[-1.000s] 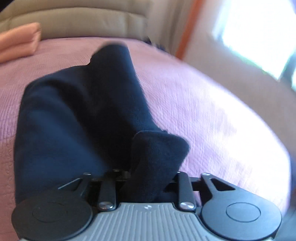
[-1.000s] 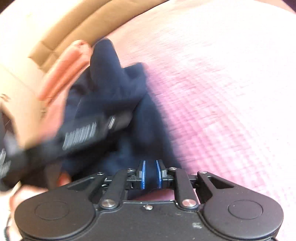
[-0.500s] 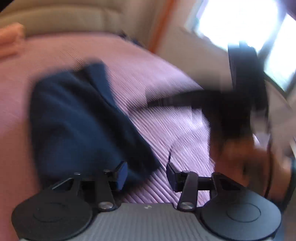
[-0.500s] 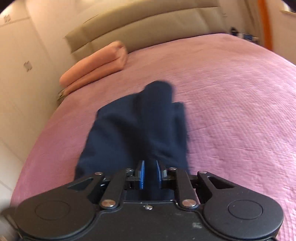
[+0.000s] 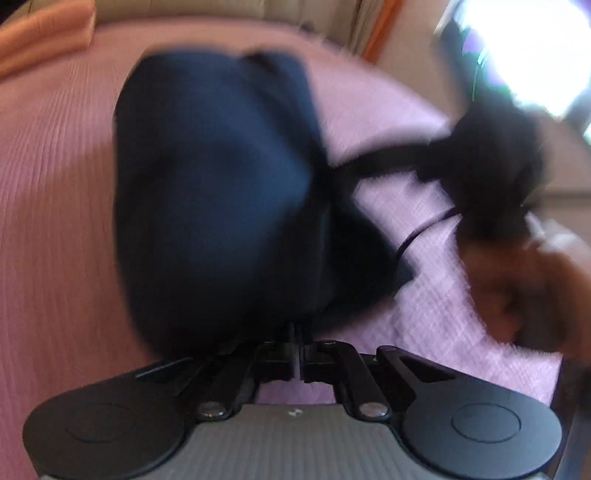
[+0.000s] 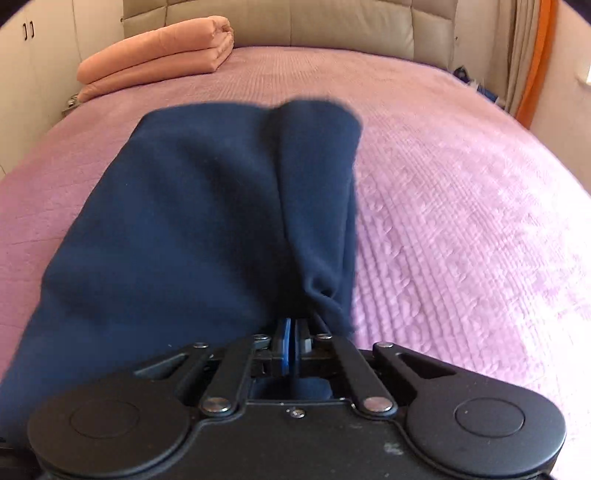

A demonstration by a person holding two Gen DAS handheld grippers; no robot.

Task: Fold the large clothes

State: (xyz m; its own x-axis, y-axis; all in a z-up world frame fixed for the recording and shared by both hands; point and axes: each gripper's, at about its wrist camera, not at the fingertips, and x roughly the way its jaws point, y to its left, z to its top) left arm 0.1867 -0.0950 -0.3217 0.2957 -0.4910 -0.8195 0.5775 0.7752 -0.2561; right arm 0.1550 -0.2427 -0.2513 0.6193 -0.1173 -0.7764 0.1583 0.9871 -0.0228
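1. A pink quilted bedspread (image 6: 461,206) is filling both views, spreading out ahead of and to both sides of the fingers.
2. A padded beige headboard (image 6: 332,22) is standing far ahead of the right gripper's fingers, at the end of the bed.
3. A navy garment (image 6: 207,206) is lying on the bedspread directly ahead of the right fingers and running off to their left; a narrower folded strip is lying along its right edge. In the left wrist view the same navy garment (image 5: 214,192) is showing as a blurred mound ahead of the fingers and slightly to their left.
4. A folded peach blanket (image 6: 159,66) is sitting far ahead and to the left of the right fingers, near the headboard.
5. The right gripper (image 6: 291,345) is pinching the near edge of the garment, its blue pads pressed close together on the cloth.
6. The left gripper (image 5: 298,354) is showing its fingers drawn nearly together at the garment's near edge; blur is hiding whether cloth is sitting between them.
7. Right of the left fingers, the other gripper is appearing as a dark blur.
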